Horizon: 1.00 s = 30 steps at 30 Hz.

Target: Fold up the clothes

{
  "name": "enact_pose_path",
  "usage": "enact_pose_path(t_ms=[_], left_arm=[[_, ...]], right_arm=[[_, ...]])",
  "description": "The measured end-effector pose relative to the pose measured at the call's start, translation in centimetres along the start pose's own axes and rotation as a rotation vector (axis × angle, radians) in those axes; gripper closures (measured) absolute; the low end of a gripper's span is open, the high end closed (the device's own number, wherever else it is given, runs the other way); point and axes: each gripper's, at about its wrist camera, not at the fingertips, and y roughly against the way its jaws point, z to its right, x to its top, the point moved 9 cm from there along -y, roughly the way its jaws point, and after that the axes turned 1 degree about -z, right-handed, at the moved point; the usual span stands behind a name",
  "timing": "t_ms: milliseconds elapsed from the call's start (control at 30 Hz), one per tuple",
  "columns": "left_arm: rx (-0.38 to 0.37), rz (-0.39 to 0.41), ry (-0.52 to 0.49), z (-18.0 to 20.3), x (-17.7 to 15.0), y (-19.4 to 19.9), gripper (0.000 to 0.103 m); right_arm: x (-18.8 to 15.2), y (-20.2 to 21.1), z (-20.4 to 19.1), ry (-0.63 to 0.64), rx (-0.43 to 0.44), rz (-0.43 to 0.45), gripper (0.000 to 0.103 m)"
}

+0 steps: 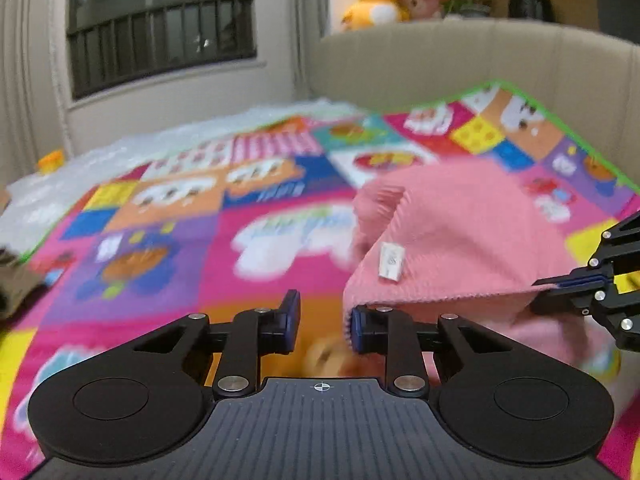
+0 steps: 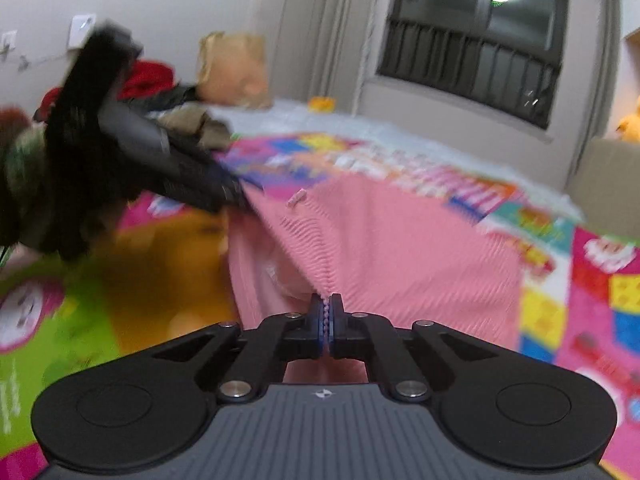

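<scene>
A pink ribbed knit garment (image 1: 460,232) with a white label (image 1: 391,261) lies on a colourful play mat (image 1: 224,248). My left gripper (image 1: 325,322) is open; the garment's hem touches its right finger (image 1: 362,330). My right gripper (image 2: 330,326) is shut on the garment's edge (image 2: 384,248) and lifts it off the mat. The right gripper also shows at the right edge of the left wrist view (image 1: 592,284). The left gripper and a gloved hand appear blurred at the left of the right wrist view (image 2: 188,178).
A beige padded headboard (image 1: 460,60) rises behind the mat, with a yellow duck toy (image 1: 374,0) and plush toys on top. A pile of dark and red clothes (image 2: 160,92) and a brown paper bag (image 2: 236,68) sit at the far side. A window (image 1: 160,24) is behind.
</scene>
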Motion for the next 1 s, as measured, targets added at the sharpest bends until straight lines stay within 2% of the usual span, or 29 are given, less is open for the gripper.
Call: enact_pose_path(t_ms=[67,167,200,233,267,300,333,367,433,567,700,800,833,867,900,933,1000], left_arm=[[0.011,-0.053,-0.007,-0.9,-1.9,0.5,0.059],[-0.020,-0.080,-0.001,-1.4,-3.5,1.4,0.048],[-0.042,-0.077,0.019,-1.5,-3.4,1.8,0.047],[-0.072,-0.066,0.044,-1.6,-3.0,2.2,0.042],[-0.101,-0.053,0.070,-1.7,-2.7,2.7,0.034],[-0.123,-0.034,0.094,-1.8,-2.2,3.2,0.030],[-0.147,-0.012,0.120,-1.9,-1.6,3.6,0.024],[-0.171,0.009,0.144,-1.9,-1.0,4.0,0.022],[-0.222,0.046,0.199,-1.7,0.2,4.3,0.018],[-0.303,0.070,0.298,-0.6,2.1,3.1,0.012],[-0.327,0.020,0.325,1.3,2.5,-0.6,0.008],[-0.332,-0.055,0.346,2.5,1.5,-3.5,0.009],[-0.335,-0.071,0.343,2.9,1.0,-4.2,0.014],[-0.336,-0.085,0.338,3.3,0.6,-4.7,0.024],[-0.329,-0.090,0.325,3.5,0.3,-5.1,0.029],[-0.323,-0.095,0.314,3.7,0.0,-5.5,0.038],[-0.330,-0.087,0.325,3.5,-0.2,-6.0,0.046]], right_arm=[[-0.7,-0.3,-1.2,0.000,0.033,-0.011,0.098],[-1.2,0.7,0.5,-0.099,0.018,0.009,0.094],[-1.3,1.1,1.2,-0.138,0.010,0.018,0.085],[-1.4,1.5,2.0,-0.176,0.002,0.026,0.067],[-1.5,1.9,2.8,-0.214,-0.006,0.035,0.056],[-1.7,2.3,3.5,-0.253,-0.015,0.043,0.036],[-1.8,2.7,4.3,-0.291,-0.023,0.052,0.025],[-1.9,3.1,5.1,-0.330,-0.031,0.060,0.020],[-2.2,4.0,6.6,-0.406,-0.048,0.078,0.001],[-2.8,5.6,9.8,-0.560,-0.081,0.112,0.000],[-6.1,2.8,12.0,-0.849,-0.019,0.045,0.000],[-7.1,1.0,12.0,-0.899,-0.018,0.048,0.000],[-6.8,0.7,11.8,-0.869,-0.022,0.056,0.002],[-6.4,0.4,11.7,-0.839,-0.027,0.064,0.008],[-5.8,-0.3,11.4,-0.807,-0.015,0.061,0.028],[-5.2,-1.1,11.1,-0.785,0.014,0.050,0.044],[-4.1,-2.5,11.0,-0.761,0.038,0.043,0.044]])
